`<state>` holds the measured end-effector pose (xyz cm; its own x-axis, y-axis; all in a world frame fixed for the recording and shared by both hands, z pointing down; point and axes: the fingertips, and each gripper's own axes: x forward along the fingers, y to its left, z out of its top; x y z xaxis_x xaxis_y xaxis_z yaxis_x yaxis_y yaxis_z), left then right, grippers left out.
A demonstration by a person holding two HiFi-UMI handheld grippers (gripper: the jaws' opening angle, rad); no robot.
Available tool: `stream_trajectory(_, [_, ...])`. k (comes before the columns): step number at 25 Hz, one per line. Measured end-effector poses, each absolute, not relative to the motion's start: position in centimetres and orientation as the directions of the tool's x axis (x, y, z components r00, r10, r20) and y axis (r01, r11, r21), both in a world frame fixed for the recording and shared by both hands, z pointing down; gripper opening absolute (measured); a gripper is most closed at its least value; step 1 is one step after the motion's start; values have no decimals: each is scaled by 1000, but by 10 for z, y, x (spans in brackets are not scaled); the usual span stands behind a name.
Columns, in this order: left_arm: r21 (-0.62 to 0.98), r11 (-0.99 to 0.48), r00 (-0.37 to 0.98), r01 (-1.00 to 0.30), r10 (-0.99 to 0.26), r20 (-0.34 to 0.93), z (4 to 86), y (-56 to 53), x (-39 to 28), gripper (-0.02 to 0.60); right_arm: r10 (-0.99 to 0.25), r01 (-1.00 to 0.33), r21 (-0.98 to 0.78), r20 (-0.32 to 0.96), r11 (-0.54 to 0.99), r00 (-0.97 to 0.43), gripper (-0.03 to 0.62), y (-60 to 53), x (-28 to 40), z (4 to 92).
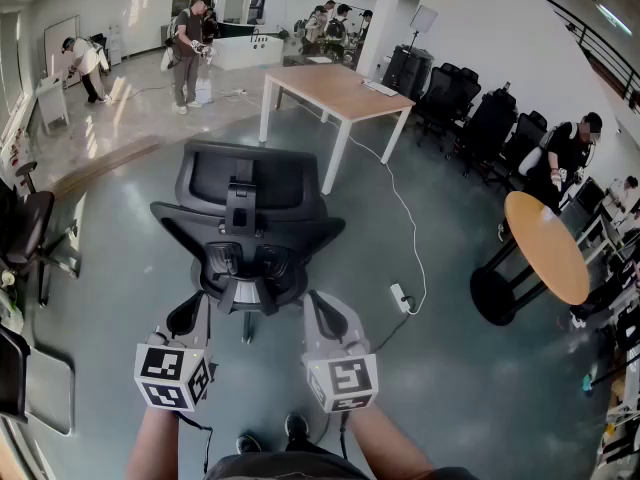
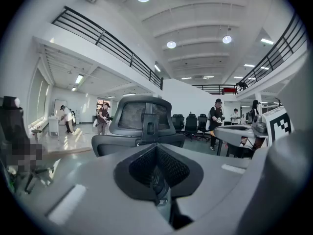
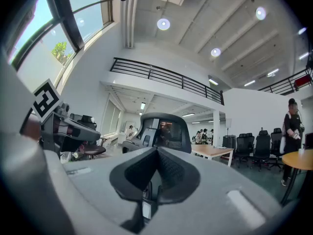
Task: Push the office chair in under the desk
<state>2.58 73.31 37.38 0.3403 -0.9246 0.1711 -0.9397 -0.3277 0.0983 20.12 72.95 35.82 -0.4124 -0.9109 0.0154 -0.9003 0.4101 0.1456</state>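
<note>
Grey floor (image 1: pixel 440 368) separates office chair (image 1: pixel 245 223) from desk (image 1: pixel 335 88); my left gripper (image 1: pixel 188 316) and right gripper (image 1: pixel 325 313), both pressed together and empty, hover behind the chair, so I reckon backrest contact comes next.

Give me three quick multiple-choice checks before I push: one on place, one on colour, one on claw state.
1. Where is the desk relative to the office chair?
A. Beyond it, across open floor.
B. Right over its seat.
C. Behind the person.

2. What colour are the desk legs?
A. Black.
B. White.
C. Red.

3. How are the left claw and right claw?
A. Both wide open.
B. Shut on a cable.
C. Both shut, empty.

1 A: bare floor lies between chair and desk.
2 B: the legs show white under the wooden top.
3 C: each gripper view shows jaws together, nothing between.
</note>
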Motion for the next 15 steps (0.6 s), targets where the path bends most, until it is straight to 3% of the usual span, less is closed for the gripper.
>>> stream_trajectory(15, [104,-339,354,-935,-911,210,393,740,26,18,-903,-885,183,43,428,-428,-9,744,188,368])
